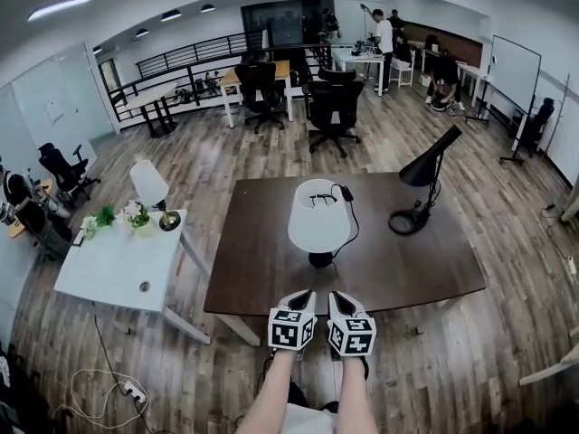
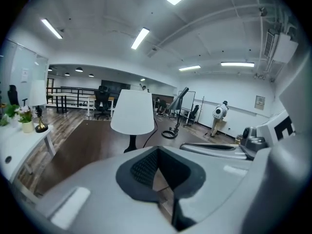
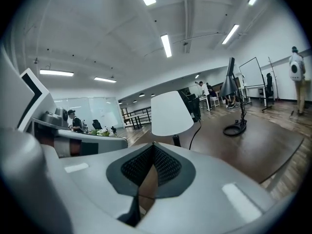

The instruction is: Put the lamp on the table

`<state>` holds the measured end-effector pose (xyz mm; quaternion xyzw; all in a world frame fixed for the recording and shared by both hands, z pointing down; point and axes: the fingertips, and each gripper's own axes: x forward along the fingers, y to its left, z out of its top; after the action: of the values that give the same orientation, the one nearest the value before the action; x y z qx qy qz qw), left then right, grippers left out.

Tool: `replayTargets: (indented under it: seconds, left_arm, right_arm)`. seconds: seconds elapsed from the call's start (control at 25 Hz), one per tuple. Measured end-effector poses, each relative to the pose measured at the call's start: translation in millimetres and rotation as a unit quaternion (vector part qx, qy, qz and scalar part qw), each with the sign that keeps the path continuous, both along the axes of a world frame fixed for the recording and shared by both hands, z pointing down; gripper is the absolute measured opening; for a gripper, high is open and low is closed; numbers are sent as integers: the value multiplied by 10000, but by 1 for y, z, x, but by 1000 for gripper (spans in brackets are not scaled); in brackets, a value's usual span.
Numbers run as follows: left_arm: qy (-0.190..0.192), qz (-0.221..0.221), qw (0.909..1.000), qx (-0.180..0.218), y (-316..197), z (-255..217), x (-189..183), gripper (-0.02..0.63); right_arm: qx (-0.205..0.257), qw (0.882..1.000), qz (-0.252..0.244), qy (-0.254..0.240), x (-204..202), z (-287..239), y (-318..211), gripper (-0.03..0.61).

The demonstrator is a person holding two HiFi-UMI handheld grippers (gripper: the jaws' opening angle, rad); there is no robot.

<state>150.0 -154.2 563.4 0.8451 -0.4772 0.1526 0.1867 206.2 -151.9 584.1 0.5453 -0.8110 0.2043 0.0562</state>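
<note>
A lamp with a white shade (image 1: 318, 220) and a black foot stands upright on the dark brown table (image 1: 262, 274), near its front middle, with a black cord running back from it. The same lamp (image 2: 132, 112) shows straight ahead in the left gripper view and, as the lamp (image 3: 170, 113), in the right gripper view. My left gripper (image 1: 301, 297) and right gripper (image 1: 340, 297) are held side by side at the table's front edge, just short of the lamp's foot. Both are shut with nothing between the jaws, as the left gripper (image 2: 158, 151) and right gripper (image 3: 153, 149) show close up.
A black desk lamp (image 1: 425, 172) stands at the brown table's right side. To the left is a white table (image 1: 109, 274) with a small lamp (image 1: 151, 188) and flowers (image 1: 136, 213). Office chairs (image 1: 333, 107) stand beyond, people (image 1: 384, 39) at the back, a power strip (image 1: 134, 390) on the floor.
</note>
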Motion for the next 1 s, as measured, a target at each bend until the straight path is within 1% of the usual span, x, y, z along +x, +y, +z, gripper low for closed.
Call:
replayTargets:
  seconds: [0.12,0.2,0.28,0.52,0.72,1.0]
  left_arm:
    - [-11,99,9999,36,10,-1,8,2]
    - [51,142,9999,55,13,-3,11,2]
    - [78,143,9999,54,15,-3,14,2]
    - [88,179,9998,0,18,3,24,2]
    - [65,199,9998,-11,19,2,27,2]
    - [86,136,9999,21,18,-2,22,2]
  right_arm:
    - [31,10000,-40,18,4,-1,8,25]
    - [48,9999,-62,73,8,0,13,25]
    - [74,9998,-116,148,10,0,17,25]
    - [68,9998,-110,154,19,0,21,25]
    - [60,9996,-155,212,20,-1,22,25]
    - [79,9993,-262,253,14,-4,20,23]
